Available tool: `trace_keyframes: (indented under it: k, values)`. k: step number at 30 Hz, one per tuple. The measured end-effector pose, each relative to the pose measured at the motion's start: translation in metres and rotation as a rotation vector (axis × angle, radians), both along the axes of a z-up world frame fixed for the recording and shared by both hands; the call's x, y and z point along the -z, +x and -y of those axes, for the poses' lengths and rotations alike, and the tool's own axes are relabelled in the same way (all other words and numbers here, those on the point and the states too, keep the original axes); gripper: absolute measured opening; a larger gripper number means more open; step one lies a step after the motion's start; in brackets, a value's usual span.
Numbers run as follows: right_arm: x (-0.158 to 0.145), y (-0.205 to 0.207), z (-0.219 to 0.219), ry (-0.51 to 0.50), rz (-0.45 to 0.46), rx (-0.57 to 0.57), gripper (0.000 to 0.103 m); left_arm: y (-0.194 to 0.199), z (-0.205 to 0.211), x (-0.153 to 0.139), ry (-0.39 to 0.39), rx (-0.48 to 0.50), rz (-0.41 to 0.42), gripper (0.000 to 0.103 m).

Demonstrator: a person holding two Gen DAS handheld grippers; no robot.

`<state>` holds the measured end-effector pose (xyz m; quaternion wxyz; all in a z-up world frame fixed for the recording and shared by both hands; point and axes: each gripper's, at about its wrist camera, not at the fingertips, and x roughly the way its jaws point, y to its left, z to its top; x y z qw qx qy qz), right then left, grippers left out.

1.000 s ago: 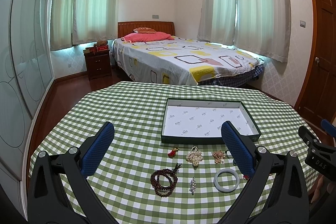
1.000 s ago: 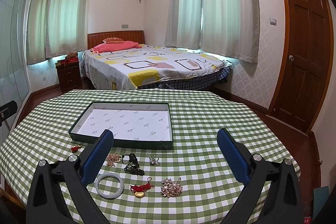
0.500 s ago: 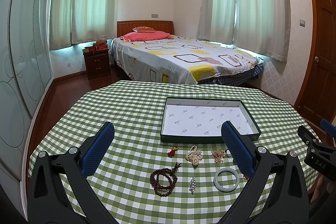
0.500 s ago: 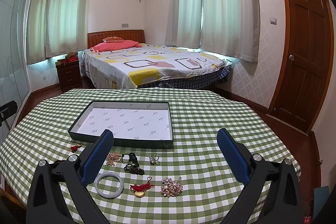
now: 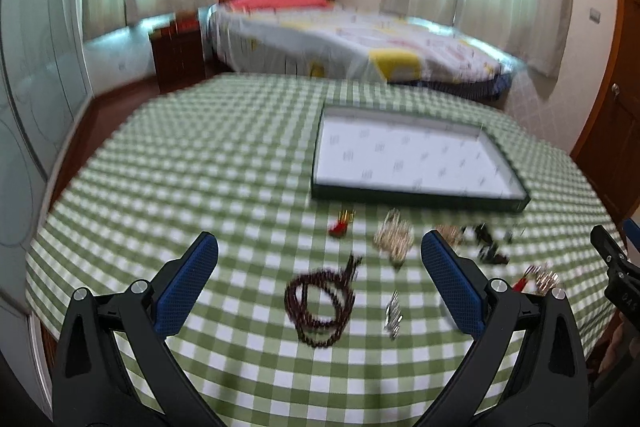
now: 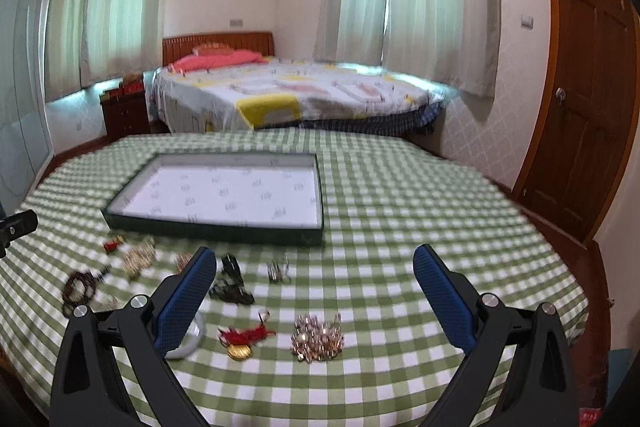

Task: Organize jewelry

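While blurred: one tray (image 5: 416, 197), two tongs (image 5: 320, 279).

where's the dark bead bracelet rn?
In the left wrist view the dark bead bracelet lies on the checked tablecloth, between the open left hand-held gripper's fingers, left of a small silver charm and nearer than the tray.

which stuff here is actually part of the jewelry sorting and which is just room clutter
Part of the job:
tray
dark bead bracelet
white bangle
red tassel charm
rhinestone brooch
left gripper, open
right gripper, open

Just there:
bed
nightstand
door
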<state>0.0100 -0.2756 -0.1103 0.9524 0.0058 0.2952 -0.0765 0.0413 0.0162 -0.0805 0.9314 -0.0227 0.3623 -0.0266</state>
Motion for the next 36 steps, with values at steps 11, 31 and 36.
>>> trace_keyframes:
  k: [11,31,36]
  values:
    - [0.042,0.016,0.008,0.068,-0.114,-0.013,0.096,0.031,0.001,0.072,-0.023,0.025,-0.222,0.079]
    - [0.055,0.028,0.022,0.007,-0.177,0.007,0.096,0.032,0.002,0.087,0.036,0.050,-0.211,0.018]
    - [0.055,0.027,0.029,0.020,-0.179,0.022,0.096,0.032,0.004,0.086,0.022,0.067,-0.200,0.015]
